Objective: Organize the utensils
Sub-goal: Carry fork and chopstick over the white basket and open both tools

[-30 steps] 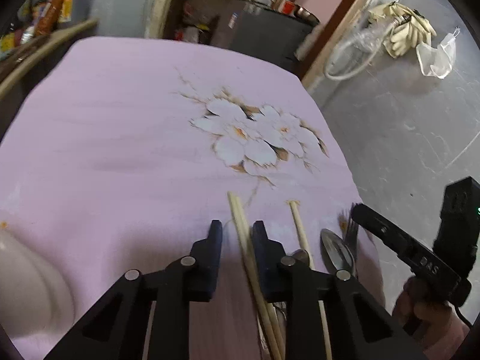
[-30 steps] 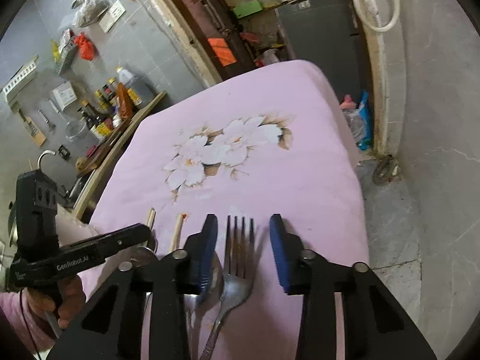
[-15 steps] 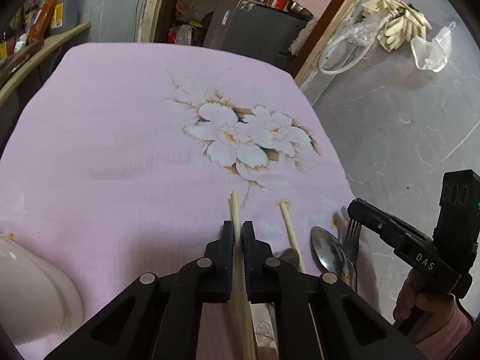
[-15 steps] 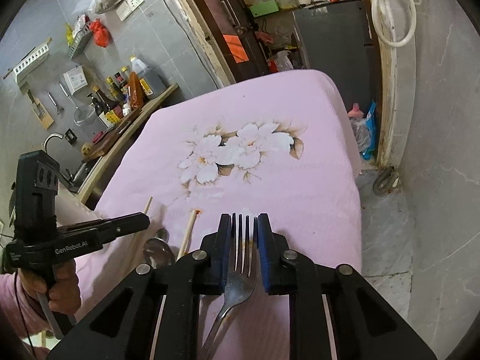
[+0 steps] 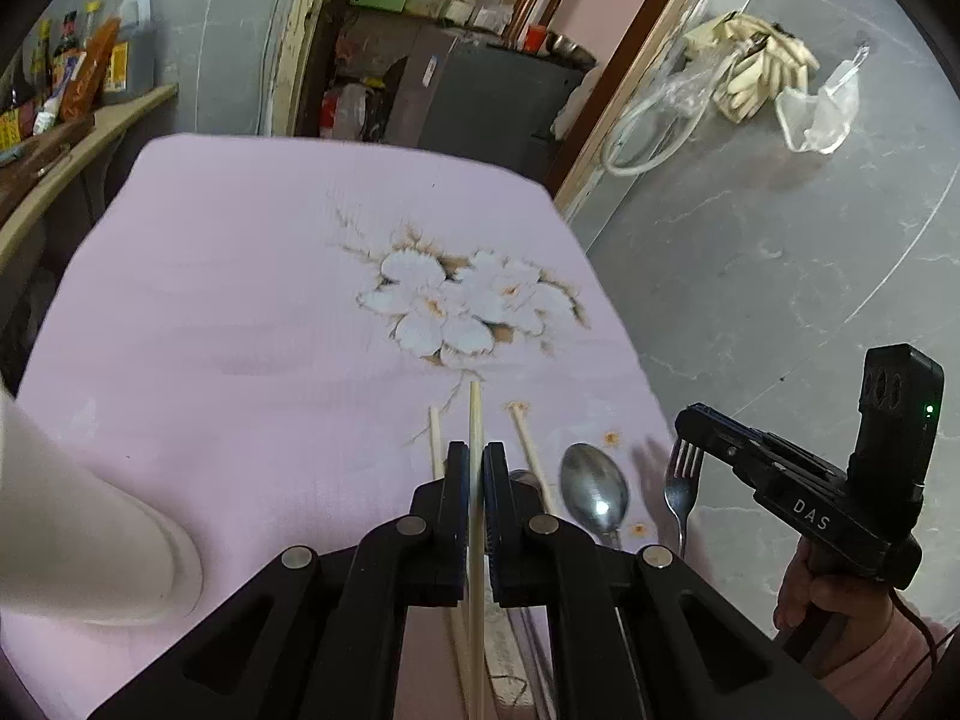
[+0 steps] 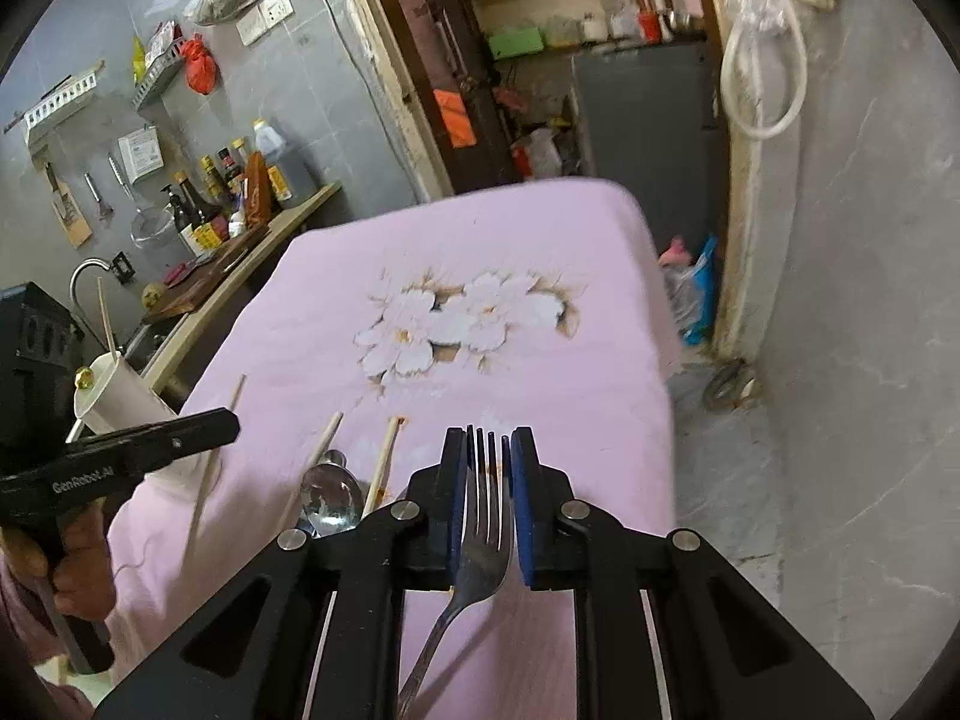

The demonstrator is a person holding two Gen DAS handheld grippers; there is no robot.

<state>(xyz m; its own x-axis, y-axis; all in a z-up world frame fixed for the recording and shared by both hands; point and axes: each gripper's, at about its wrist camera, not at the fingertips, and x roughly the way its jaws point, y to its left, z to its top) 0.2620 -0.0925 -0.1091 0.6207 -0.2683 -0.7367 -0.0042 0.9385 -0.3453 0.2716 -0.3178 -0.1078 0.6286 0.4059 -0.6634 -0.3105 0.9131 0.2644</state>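
Observation:
My left gripper (image 5: 475, 450) is shut on a pale wooden chopstick (image 5: 476, 414) and holds it above the pink flowered tablecloth (image 5: 252, 300). Two more chopsticks (image 5: 528, 444) and a steel spoon (image 5: 594, 489) lie on the cloth just right of it. My right gripper (image 6: 489, 438) is shut on a steel fork (image 6: 483, 516), lifted off the cloth; it shows at the right of the left wrist view (image 5: 681, 480). A white utensil holder (image 6: 117, 393) with one chopstick in it stands at the left.
The table ends at the right over a grey tiled floor (image 5: 780, 252). A counter with bottles (image 6: 240, 180) runs along the left. A dark cabinet (image 5: 498, 102) stands behind the far table edge.
Both grippers closed: the left on a chopstick, the right on the fork. Both then rose off the cloth with what they hold.

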